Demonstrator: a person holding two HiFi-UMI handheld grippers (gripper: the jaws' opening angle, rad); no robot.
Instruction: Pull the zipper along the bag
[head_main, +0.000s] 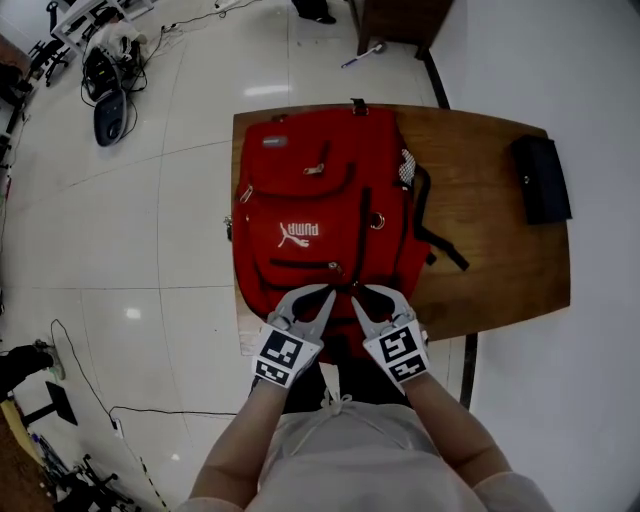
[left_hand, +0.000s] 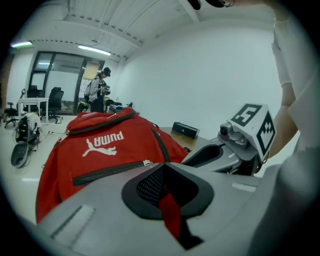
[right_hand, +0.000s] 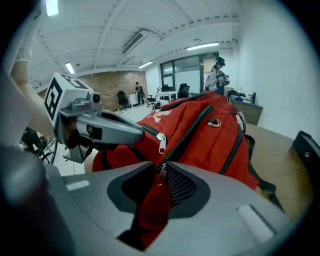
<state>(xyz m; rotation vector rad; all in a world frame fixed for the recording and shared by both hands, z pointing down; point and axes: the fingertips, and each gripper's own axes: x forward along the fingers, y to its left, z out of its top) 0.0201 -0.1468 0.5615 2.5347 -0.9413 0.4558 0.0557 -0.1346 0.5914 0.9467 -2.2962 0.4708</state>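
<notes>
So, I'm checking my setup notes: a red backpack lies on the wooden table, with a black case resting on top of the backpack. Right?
Not quite: the black case rests on the wooden table, apart from the red backpack, not on it. The head view shows this.

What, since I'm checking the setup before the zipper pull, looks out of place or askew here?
Nothing spilled or damaged. The red Puma backpack lies against the left edge of the wooden table, not centred, and its black strap trails loose across the tabletop. A black case sits apart near the right edge.
</notes>
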